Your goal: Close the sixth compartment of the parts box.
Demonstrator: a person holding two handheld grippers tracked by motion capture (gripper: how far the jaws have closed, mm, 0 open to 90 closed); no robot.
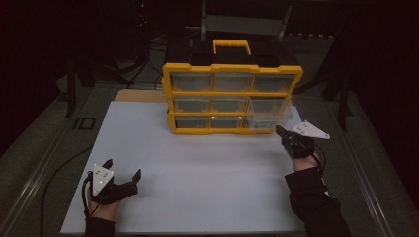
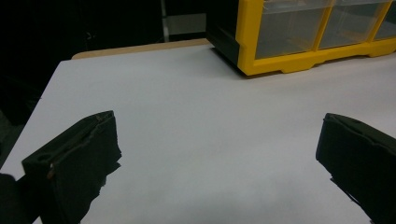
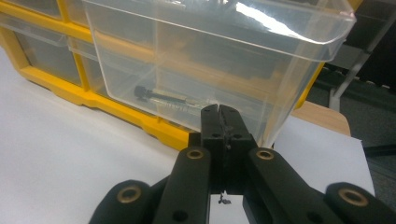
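Your right claw [image 3: 218, 111] was closed with nothing between its jaws, just before the clear drawer [image 3: 210, 56] pulled out of the yellow organizer [image 1: 232, 96]; your left claw [image 1: 122, 174] rested spread apart on the counter [image 1: 197, 168].

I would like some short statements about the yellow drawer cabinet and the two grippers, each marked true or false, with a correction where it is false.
1. The right gripper has its jaws closed together. True.
2. The left gripper is shut. False: its jaws stand wide apart over the bare white board.
3. One clear drawer is pulled out of the yellow cabinet. True: it sticks out at the lower right of the cabinet.
4. The pulled-out drawer is empty. False: a bolt lies on its bottom.
5. The left gripper touches the cabinet. False: it is at the near left of the board, far from it.
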